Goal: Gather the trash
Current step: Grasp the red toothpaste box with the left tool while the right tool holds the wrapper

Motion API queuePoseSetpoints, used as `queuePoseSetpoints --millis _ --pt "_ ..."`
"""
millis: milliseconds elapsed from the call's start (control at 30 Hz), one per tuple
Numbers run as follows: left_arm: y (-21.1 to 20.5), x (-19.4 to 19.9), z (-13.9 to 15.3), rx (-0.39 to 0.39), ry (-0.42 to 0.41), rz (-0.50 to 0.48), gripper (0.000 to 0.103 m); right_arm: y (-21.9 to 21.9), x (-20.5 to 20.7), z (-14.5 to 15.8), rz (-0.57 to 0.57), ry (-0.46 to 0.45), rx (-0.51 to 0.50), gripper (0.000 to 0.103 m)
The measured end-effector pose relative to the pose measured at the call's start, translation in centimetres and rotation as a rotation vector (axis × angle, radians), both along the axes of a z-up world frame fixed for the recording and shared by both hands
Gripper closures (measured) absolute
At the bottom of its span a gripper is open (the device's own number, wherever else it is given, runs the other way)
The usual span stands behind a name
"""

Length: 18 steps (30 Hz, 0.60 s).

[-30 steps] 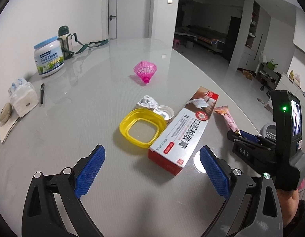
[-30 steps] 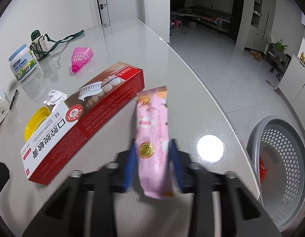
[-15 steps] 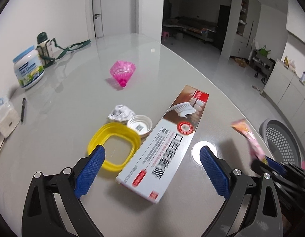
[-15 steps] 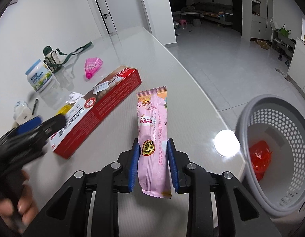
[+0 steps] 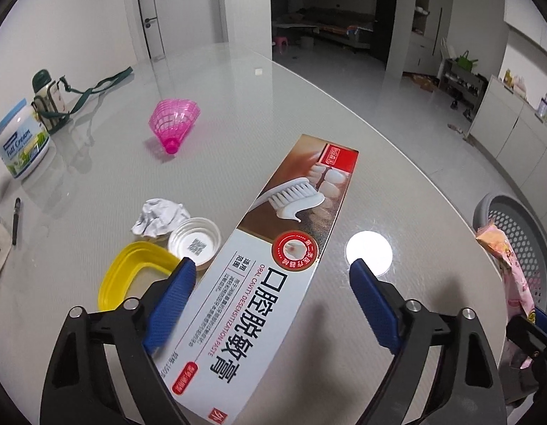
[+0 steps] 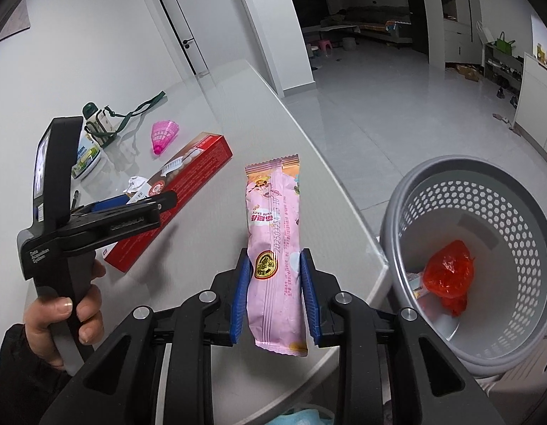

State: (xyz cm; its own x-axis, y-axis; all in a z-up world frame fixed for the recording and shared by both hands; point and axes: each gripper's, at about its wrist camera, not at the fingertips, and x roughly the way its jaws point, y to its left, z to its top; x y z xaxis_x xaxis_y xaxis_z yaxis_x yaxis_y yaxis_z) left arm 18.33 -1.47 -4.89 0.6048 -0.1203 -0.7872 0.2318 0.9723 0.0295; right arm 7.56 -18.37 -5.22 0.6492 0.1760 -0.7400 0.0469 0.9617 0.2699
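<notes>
My right gripper (image 6: 273, 265) is shut on a pink snack wrapper (image 6: 273, 233) and holds it above the table's edge, left of the grey perforated bin (image 6: 486, 262). The bin holds a red crumpled bag (image 6: 449, 272). My left gripper (image 5: 270, 283) is open and straddles the near end of a red-and-white toothpaste box (image 5: 266, 276) lying on the table. The wrapper (image 5: 514, 265) and the bin (image 5: 521, 233) also show at the right in the left wrist view. A crumpled tissue (image 5: 160, 217), a white cap (image 5: 193, 242) and a yellow lid ring (image 5: 135, 272) lie left of the box.
A pink shuttlecock (image 5: 174, 122) lies further back. A milk powder tub (image 5: 20, 140), a green-strapped bottle (image 5: 48, 101) and a pen (image 5: 15, 219) stand at the left. The glossy table (image 5: 238, 106) curves round, with its edge close to the bin.
My left gripper has moved forward over the toothpaste box, its fingers now either side of it. My right gripper has carried the wrapper off the table toward the bin.
</notes>
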Motion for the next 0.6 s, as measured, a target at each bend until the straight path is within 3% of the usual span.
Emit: queuePoseSetpoints --millis 233,600 --pt "-1.1 -0.2 -0.3 0.004 0.014 -0.036 0.046 -0.5 -0.1 -0.2 -0.005 0.011 0.018 0.076" --pt "-1.3 -2.3 0.0 -0.076 0.036 -0.051 0.052 -1.0 -0.5 0.2 -0.021 -0.002 0.015 0.076"
